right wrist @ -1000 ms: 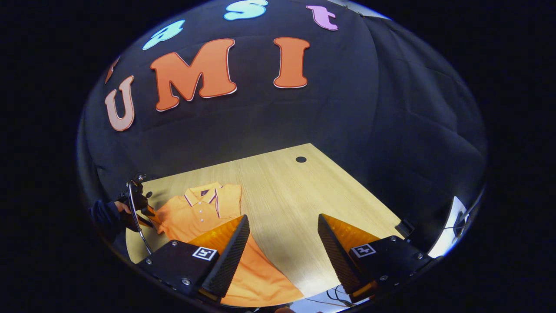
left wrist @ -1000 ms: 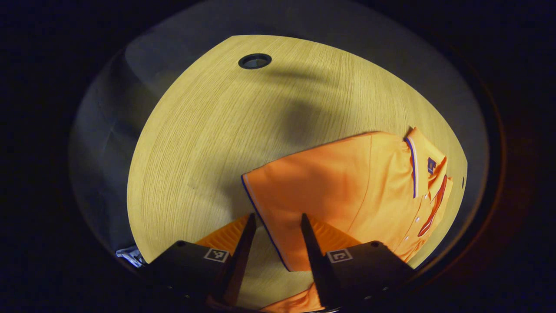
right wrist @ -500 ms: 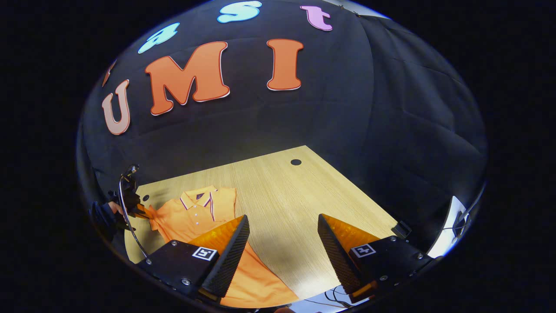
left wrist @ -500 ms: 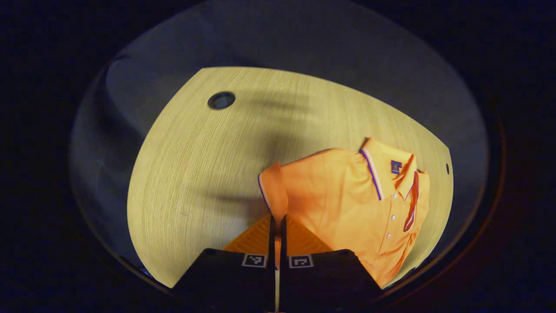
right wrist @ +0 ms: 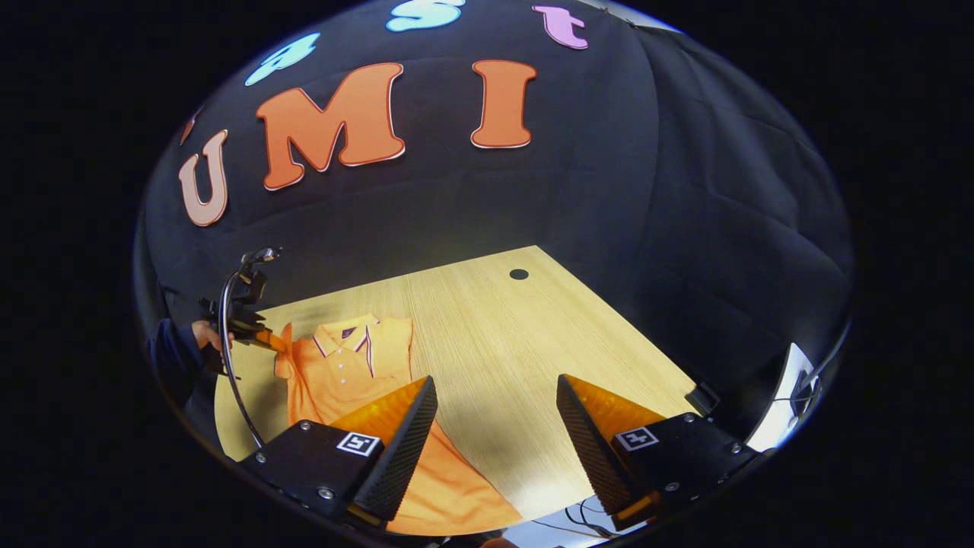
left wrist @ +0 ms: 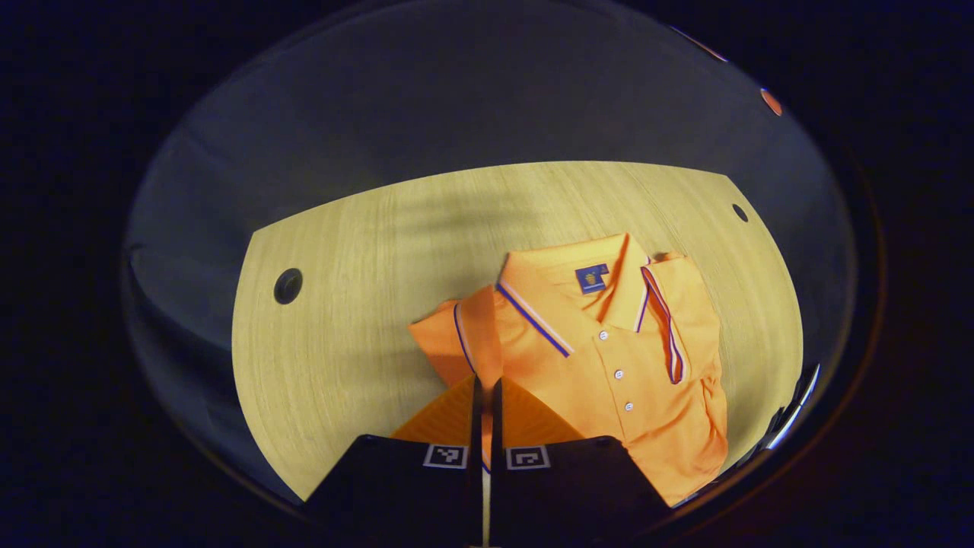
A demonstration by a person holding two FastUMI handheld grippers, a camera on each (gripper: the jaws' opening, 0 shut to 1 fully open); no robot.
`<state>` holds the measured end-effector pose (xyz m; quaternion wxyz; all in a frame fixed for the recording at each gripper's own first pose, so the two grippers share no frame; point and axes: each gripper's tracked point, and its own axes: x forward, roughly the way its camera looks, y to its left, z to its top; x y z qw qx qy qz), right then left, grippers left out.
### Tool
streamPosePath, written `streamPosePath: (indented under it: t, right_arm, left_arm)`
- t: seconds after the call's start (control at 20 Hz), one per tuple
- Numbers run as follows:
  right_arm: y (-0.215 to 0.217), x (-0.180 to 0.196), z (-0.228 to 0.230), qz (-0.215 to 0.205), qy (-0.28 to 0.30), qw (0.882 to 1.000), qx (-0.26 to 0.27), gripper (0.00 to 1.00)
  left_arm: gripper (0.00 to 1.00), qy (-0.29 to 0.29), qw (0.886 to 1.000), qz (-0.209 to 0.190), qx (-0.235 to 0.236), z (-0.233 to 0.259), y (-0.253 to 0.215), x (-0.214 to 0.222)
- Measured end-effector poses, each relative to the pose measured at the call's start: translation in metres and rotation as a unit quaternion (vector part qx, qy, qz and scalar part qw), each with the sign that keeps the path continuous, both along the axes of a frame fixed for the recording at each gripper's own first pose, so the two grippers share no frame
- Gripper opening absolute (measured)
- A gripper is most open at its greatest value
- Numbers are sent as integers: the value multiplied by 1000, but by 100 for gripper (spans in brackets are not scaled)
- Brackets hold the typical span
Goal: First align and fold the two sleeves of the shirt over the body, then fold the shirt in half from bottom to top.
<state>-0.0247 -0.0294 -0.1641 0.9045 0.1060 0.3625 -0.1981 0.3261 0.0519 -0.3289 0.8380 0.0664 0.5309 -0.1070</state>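
Lifted since 0.5 s ago, the sleeve (left wrist: 466, 342) now rises off the table (left wrist: 358, 251), pinched in the clenched left gripper (left wrist: 484, 396) at lower centre of the left gripper view. 1 orange shirt (left wrist: 609, 365) lies right of it, collar up. In the right gripper view, a hand (right wrist: 204, 333) holds that gripper at left; the right gripper (right wrist: 494, 426) hangs spread apart, grasping nothing, at lower centre. 2 table holes (left wrist: 288, 285) show.

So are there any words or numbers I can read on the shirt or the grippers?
Neck label inside the polo shirt collar: too small and blurred to read.
Square markers on the left gripper, which pinches the sleeve: patterns, no words.
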Motion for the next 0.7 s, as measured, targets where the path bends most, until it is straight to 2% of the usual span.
streamPosePath:
  t: [0.1,0.15,0.2,0.25,0.35,0.6,0.65,0.7]
  right_arm:
    - [0,-4,3,-5,0,1000,-5,97]
    - [1,-5,4,-8,0,1000,-6,96]
    - [2,-7,6,-11,-1,1000,-8,96]
    - [5,-9,7,-12,0,1000,-8,97]
    - [9,-10,8,-11,-2,1000,-11,96]
    - [25,-10,7,35,-16,999,-15,97]
    - [26,-8,8,47,-21,999,-15,97]
    - [28,-6,9,64,-27,998,-13,97]
  left_arm:
    - [10,6,997,-31,-73,6,-40,-10]
    - [30,7,994,-38,-98,11,-53,-16]
    - [41,1,993,-43,-110,15,-55,-17]
    - [74,-7,993,-45,-105,17,-51,-19]
    - [92,-36,995,-45,-84,26,-37,-23]
    - [95,-94,991,-2,-98,66,-17,-53]
    - [92,-108,989,9,-97,77,-12,-61]
    - [95,-131,986,23,-103,97,-9,-74]
